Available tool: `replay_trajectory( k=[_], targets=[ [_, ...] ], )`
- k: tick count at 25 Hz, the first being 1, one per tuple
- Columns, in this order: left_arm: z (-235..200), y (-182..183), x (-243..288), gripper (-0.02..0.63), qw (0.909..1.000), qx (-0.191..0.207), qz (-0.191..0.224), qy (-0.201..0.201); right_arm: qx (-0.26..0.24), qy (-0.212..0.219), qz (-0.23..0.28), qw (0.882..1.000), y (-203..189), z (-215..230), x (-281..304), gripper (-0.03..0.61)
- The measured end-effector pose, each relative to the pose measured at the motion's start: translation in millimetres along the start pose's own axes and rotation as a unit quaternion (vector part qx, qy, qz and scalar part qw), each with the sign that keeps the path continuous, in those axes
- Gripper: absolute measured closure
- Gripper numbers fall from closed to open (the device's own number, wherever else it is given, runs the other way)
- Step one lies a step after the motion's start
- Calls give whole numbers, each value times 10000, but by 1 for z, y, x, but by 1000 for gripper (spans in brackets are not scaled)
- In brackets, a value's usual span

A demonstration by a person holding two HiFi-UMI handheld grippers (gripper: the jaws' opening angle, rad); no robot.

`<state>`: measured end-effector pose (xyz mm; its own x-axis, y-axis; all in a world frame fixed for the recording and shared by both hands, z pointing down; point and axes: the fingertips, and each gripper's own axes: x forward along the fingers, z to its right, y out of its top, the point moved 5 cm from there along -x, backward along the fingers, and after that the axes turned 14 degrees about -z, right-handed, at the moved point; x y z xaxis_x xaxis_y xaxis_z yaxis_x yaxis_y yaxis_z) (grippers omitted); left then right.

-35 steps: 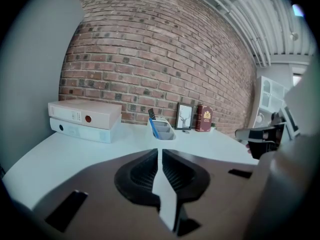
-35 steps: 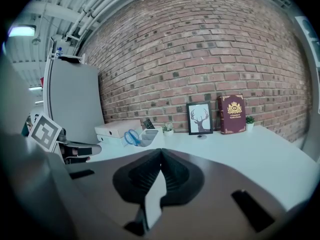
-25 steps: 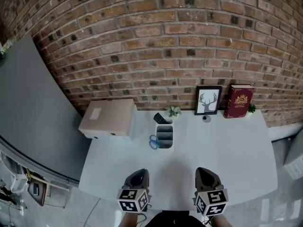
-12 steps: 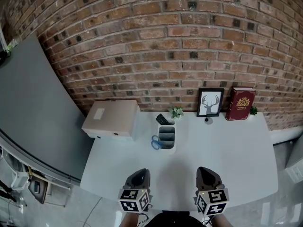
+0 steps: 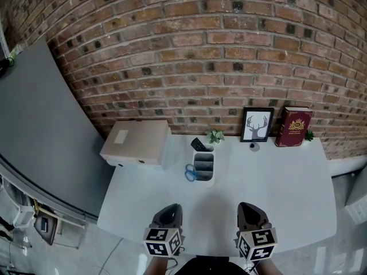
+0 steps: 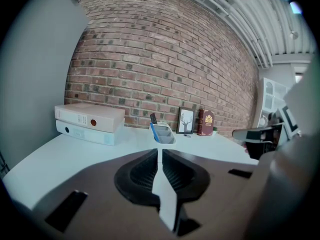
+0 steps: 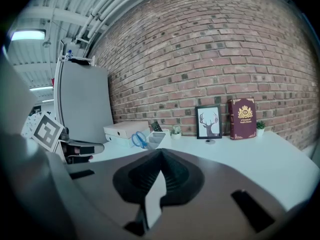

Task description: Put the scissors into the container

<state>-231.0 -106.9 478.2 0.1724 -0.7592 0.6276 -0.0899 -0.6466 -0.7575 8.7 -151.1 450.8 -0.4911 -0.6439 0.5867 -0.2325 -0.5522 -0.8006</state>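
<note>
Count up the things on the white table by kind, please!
Binders: 2
Little plants: 2
Book: 1
Picture frame: 1
Container: 1
Scissors: 1
Black gadget in the container: 1
Small round thing by the frame: 1
Total: 10

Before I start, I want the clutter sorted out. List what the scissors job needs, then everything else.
For the job: scissors, container.
Just lying about: binders, remote, small plant, deer picture, red book.
</note>
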Motion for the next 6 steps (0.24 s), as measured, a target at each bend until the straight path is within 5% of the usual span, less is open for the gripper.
replay_trajectory(
  k=[6],
  targets=[
    [0, 5, 6, 583, 10000, 18, 5, -43, -17, 25, -42, 10000, 1, -1, 6, 578]
  ],
)
